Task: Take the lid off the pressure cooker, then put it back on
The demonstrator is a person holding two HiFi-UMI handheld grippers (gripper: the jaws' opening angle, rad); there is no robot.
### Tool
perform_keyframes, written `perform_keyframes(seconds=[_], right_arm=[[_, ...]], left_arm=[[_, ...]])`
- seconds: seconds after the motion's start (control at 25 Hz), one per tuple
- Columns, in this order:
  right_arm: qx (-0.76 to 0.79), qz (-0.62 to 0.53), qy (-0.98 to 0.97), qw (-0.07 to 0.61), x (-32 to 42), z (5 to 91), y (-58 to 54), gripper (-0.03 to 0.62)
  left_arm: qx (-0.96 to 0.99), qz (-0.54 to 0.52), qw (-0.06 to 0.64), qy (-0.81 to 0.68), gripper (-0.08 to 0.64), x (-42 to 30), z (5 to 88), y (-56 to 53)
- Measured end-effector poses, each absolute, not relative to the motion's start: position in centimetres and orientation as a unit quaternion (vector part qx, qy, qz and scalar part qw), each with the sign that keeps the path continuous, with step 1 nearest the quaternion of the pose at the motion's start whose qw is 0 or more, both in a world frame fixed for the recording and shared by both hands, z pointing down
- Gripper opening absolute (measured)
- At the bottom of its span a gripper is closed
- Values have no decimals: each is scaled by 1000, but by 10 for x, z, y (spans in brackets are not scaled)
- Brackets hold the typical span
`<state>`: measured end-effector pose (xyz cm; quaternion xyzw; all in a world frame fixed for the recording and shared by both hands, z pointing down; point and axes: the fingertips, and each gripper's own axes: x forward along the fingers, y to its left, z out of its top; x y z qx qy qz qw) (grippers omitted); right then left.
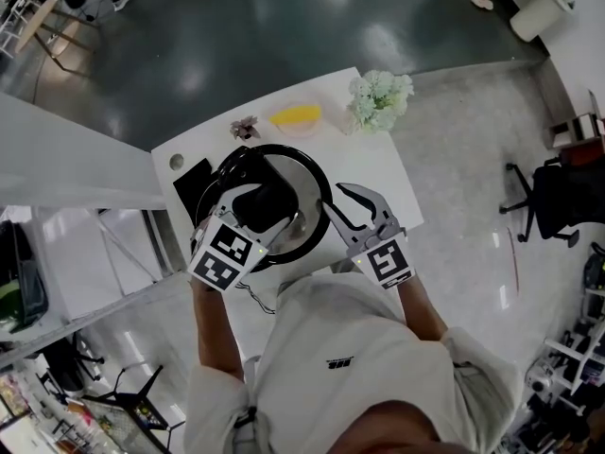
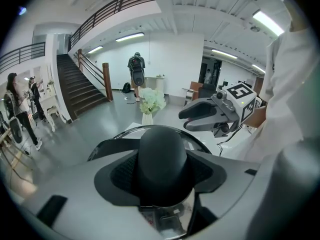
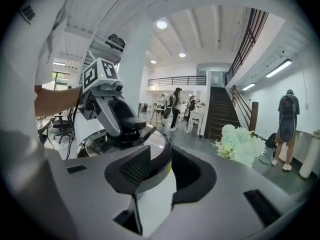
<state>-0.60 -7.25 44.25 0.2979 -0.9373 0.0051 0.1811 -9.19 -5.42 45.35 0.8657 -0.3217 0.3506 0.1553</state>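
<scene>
Gripping the black knob (image 2: 162, 156) of the lid (image 1: 314, 180), the left hand-held gripper (image 1: 253, 218) has the sensible hold; that steel looks heavy, rigid, slick. The right hand-held gripper (image 3: 160, 171) gapes empty nearby.

Glossy metal lid (image 3: 150, 143), matt black plastic knob (image 2: 162, 159) — smooth white table (image 1: 378, 168).

Cannot tell from the head view what lies under the lid (image 1: 304, 180), nor see much of its knob (image 2: 162, 159) inside the left gripper's (image 1: 250, 206) jaws, nor the desk's (image 1: 378, 164) near edge behind the person's chest (image 1: 350, 348), nor name the blurred yellow thing (image 1: 296, 115).
</scene>
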Motion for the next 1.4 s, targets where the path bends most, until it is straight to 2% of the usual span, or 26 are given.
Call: perform_keyframes(seconds=[1.4], right_arm=[[333, 42, -922, 192, 156, 468, -116, 133]], left_arm=[[869, 345, 181, -305, 291, 87, 492, -103]])
